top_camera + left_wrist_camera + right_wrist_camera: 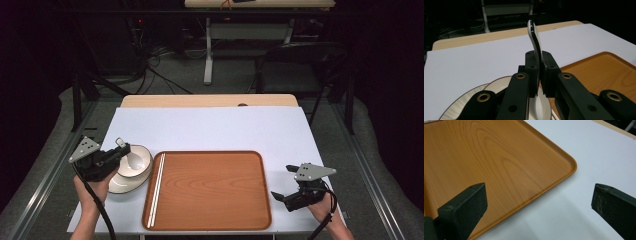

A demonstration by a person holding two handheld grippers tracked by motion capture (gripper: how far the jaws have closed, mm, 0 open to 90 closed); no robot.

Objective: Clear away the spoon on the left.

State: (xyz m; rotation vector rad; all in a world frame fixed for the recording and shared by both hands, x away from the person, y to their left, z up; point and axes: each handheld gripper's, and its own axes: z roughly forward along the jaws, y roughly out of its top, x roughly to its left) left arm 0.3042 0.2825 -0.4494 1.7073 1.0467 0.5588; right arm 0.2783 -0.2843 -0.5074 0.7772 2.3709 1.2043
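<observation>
left tool (539,75) grips white spoon (534,37) above bowl (142,159).

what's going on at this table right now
A person works with a hand-held gripper in each hand. The left hand-held gripper is shut on a white spoon, holding it over the bowl on its plate. The right hand-held gripper waits open beside the wooden tray, where chopsticks lie.

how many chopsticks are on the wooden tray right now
2. Both chopsticks lie side by side, touching or nearly so, along the left edge of the tray, running from its far left corner toward the near one. No others are visible.
</observation>
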